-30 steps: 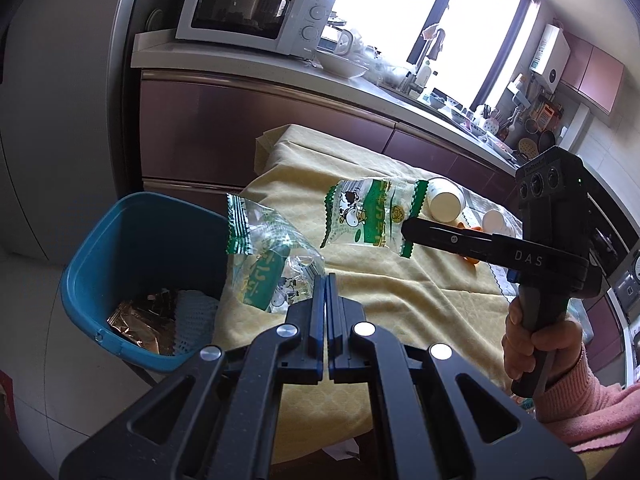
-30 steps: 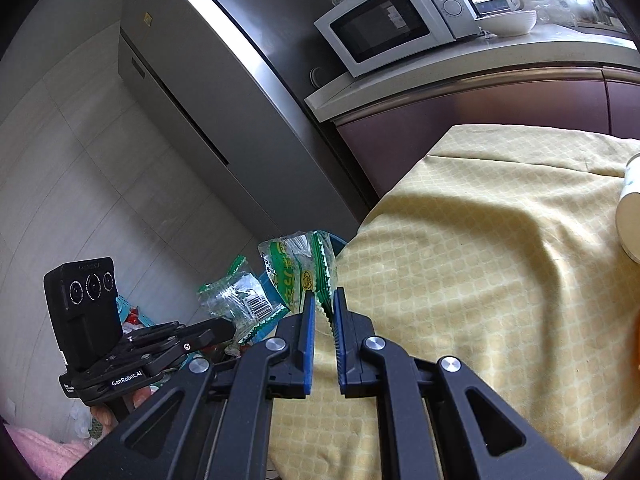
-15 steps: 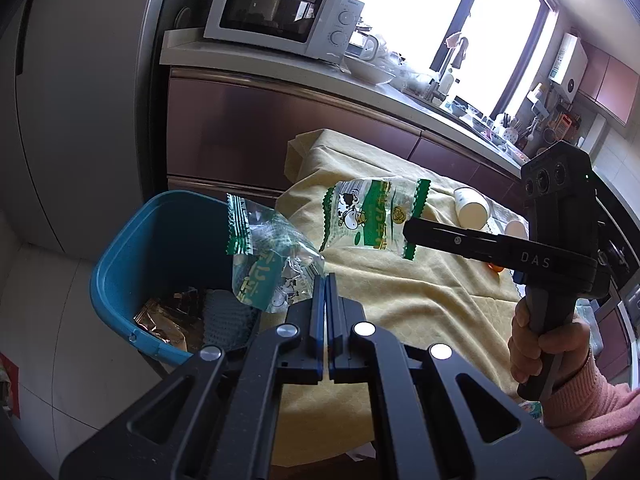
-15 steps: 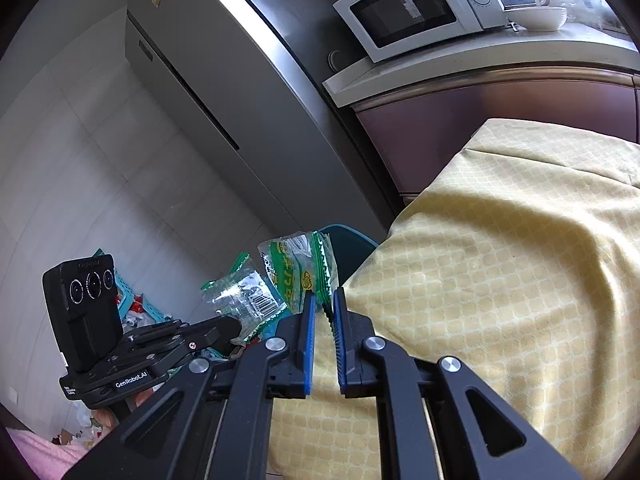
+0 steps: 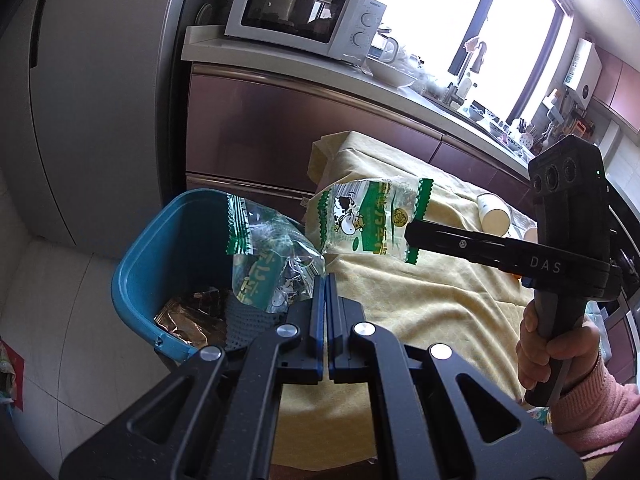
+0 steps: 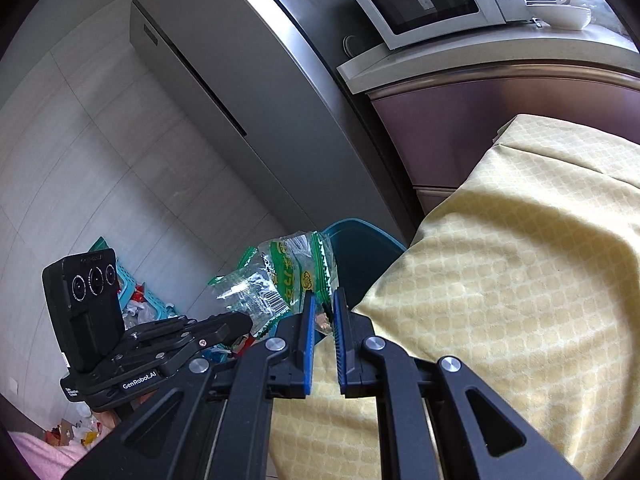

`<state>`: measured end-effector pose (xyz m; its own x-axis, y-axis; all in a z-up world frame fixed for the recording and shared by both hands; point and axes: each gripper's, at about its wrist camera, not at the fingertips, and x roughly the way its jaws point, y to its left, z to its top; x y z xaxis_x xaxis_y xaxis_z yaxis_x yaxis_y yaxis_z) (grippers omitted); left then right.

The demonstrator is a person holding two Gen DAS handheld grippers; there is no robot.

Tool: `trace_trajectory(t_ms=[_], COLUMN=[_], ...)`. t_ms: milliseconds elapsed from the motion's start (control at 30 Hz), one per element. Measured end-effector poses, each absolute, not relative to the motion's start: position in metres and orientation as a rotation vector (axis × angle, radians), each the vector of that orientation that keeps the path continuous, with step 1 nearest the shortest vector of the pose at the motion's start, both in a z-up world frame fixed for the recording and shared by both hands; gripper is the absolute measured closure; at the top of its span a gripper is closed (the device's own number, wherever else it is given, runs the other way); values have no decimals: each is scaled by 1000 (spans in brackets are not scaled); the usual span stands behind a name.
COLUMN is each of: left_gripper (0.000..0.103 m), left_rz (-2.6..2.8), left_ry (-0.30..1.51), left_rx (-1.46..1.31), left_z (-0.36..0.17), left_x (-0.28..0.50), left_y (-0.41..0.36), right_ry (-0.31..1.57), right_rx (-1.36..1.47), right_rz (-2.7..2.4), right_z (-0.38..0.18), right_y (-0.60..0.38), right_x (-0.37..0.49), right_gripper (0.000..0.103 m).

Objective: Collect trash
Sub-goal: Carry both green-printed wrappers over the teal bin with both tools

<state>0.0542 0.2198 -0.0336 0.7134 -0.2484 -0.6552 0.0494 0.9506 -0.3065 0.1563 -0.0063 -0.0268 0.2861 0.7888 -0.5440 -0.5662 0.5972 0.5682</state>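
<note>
Both pairs of jaws are pinching wrappers: the left gripper has its blue pads pressed flat together on the corner of a crumpled clear-and-green wrapper, and the right gripper nips the edge of a flatter green-and-white wrapper with a cartoon cow on it; neither wrapper touches anything else, both hang in the air; the crumpled one is over the mouth of the teal bin, the cow one just beside it, over the table's edge; down in the bin there is a shiny brown foil packet and something pale and meshy; the bin stands on the floor tight against the yellow tablecloth, which drapes over the corner; a hand in a pink sleeve grips the right tool's handle; further along the cloth a white cup lies tipped on its side, well apart from the wrappers; behind, a white microwave sits on the counter, a grey fridge next to it; more litter and a teal basket lie on the floor beyond.
</note>
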Motion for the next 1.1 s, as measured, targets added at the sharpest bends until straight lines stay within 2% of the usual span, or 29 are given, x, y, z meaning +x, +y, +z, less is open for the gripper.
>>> trace_trajectory(t_ms=[1100], left_gripper=[102], left_rz=[-92], left_ry=[816], left_rx=[-289], left_z=[-63], left_x=[77], left_y=[241], right_ry=[960], right_rx=[218], right_rz=[901], right_z=[-42], right_y=[42], right_x=[167], right_gripper=[95])
